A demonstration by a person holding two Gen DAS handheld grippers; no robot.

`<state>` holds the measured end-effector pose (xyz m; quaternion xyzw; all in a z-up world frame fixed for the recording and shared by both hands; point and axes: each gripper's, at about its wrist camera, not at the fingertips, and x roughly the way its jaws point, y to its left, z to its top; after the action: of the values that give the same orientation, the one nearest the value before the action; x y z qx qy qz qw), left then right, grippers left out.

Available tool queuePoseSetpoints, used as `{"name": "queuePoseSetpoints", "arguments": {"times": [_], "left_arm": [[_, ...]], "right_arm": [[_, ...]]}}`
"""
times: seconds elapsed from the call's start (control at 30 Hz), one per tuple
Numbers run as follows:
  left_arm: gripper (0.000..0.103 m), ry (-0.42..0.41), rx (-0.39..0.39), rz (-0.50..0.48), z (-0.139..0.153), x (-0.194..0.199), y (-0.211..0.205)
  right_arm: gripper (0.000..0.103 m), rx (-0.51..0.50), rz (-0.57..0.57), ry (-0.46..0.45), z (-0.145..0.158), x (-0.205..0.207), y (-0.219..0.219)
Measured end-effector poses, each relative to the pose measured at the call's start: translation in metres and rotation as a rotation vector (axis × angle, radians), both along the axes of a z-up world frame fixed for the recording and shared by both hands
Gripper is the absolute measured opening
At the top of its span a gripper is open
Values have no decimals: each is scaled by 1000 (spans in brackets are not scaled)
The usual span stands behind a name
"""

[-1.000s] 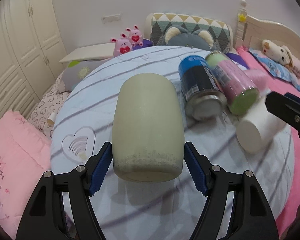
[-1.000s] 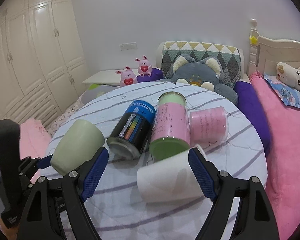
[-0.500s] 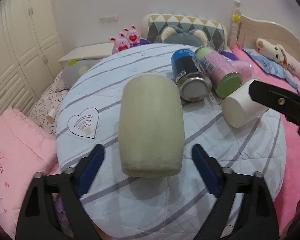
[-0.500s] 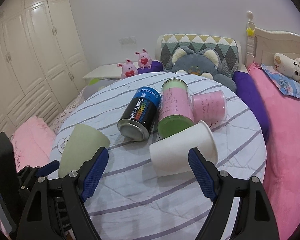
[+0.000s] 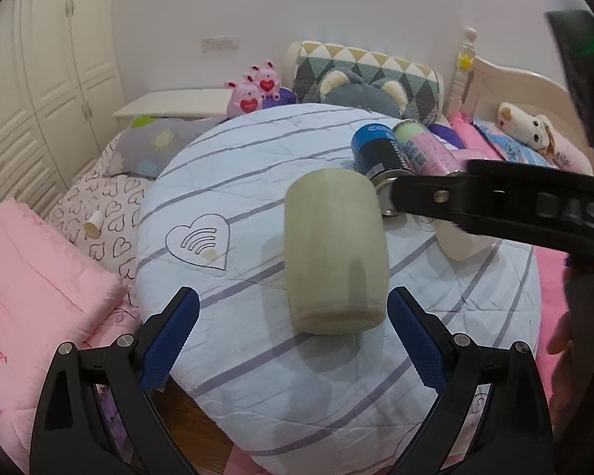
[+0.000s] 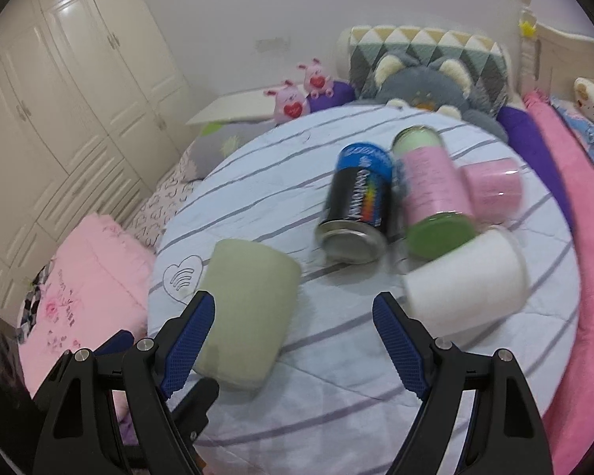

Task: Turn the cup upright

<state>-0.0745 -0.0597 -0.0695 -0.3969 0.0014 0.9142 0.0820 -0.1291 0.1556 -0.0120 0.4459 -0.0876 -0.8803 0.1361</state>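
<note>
Both your tongs are spread and holding nothing: left gripper (image 5: pixel 293 340), right gripper (image 6: pixel 293 350). The pale green matte ceramic cup (image 5: pixel 334 249) stands base-up on the round striped tablecloth (image 5: pixel 257 376), just ahead between your left tips. Looks rigid, fairly heavy, grippy; pinch the mid-wall squarely.

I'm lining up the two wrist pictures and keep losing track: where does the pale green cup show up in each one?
Left wrist view: the pale green cup lies centre frame, just beyond the open left gripper.
Right wrist view: the cup is at lower left, beside the left finger of the right gripper.
Shared landmark: the heart emblem on the striped cover, left of the cup in both.
</note>
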Motion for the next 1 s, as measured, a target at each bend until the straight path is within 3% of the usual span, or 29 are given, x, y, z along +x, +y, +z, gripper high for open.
{"name": "queuePoseSetpoints", "arguments": {"times": [0.57, 0.77, 1.0], "left_arm": [[97, -31, 29, -25, -10, -7, -9], [100, -27, 25, -22, -9, -8, -8], [100, -24, 29, -2, -10, -13, -9]], "right_arm": [[83, -103, 70, -231, -42, -40, -30], [81, -137, 89, -212, -42, -36, -25], [79, -98, 103, -129, -28, -27, -25]]}}
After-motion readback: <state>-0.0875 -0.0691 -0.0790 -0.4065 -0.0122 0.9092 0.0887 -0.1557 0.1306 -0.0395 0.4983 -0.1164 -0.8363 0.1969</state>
